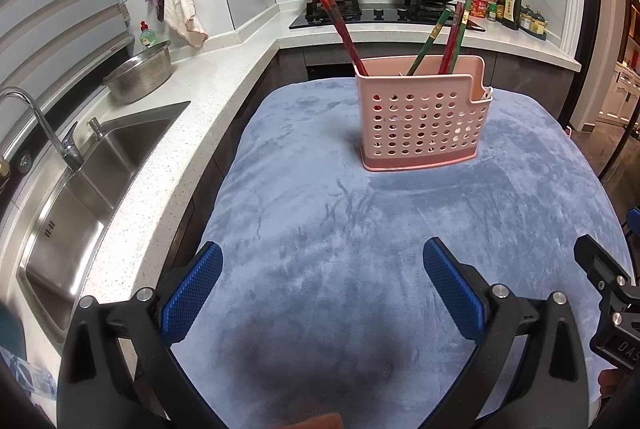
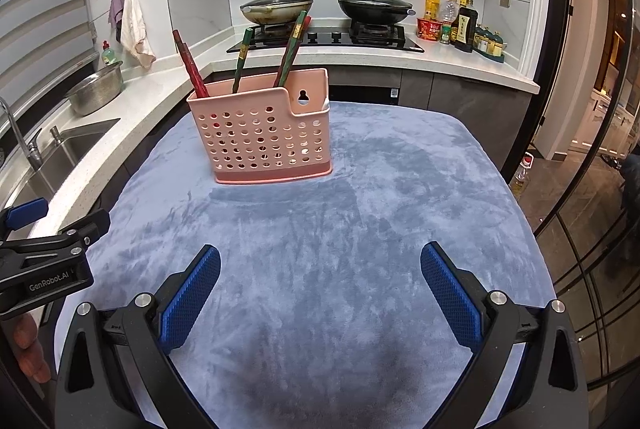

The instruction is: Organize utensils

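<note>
Left wrist view: the left tongs (image 1: 322, 277) hang above the near part of a table (image 1: 320, 229) covered in blue-grey plush cloth, their blue pads (image 1: 192, 293) wide apart with nothing between them. Beyond them, on the far half of the table, stands a pink holder (image 1: 420, 117) with round holes in its wall and a darker pink base. Chopsticks stand tilted in it: a red pair (image 1: 344, 29) leans out over the holder's left end, a green one (image 1: 428, 43) rises from its middle, and more red ones (image 1: 454, 37) lean just right of that. A small white thing shows in the notch at the holder's right end; what it is cannot be told.

Right wrist view: the right tongs (image 2: 320, 279) are also spread wide and empty, over the near table, with the holder ahead and to the left of them. Left of the holder, past the table edge, a white counter carries a steel sink (image 1: 80, 185), a tap (image 1: 44, 125) and a steel bowl (image 1: 140, 77). Behind the holder, two lidded pans (image 2: 276, 7) sit on a black hob (image 2: 328, 37).
</note>
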### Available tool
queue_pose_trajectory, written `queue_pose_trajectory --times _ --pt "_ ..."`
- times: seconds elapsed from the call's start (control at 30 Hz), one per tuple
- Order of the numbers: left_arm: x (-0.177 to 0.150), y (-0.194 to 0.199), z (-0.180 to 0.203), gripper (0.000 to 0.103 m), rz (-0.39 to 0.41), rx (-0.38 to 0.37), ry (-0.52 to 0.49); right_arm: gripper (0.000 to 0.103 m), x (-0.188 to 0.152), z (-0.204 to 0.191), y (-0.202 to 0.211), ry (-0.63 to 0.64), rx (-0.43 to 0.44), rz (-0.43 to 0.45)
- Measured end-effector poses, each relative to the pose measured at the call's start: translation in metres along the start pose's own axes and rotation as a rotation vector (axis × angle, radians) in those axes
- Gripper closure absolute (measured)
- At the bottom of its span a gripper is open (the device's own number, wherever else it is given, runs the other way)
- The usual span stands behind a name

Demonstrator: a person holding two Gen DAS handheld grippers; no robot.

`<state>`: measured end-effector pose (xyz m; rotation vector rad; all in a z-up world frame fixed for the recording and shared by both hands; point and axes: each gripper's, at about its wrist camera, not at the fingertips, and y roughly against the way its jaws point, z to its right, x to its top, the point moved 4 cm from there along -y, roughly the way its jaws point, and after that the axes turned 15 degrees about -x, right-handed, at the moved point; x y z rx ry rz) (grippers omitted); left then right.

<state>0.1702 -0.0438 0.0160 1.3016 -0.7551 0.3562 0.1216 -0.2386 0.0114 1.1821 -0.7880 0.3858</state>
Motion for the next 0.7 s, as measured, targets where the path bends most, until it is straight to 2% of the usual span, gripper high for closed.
queue_pose_trajectory --times 0.7 --pt "0.0062 -0.004 -0.0005 0.007 0.015 0.026 -0.005 0.007 0.0007 -0.0017 -0.003 0.0 0.001 -0.002"
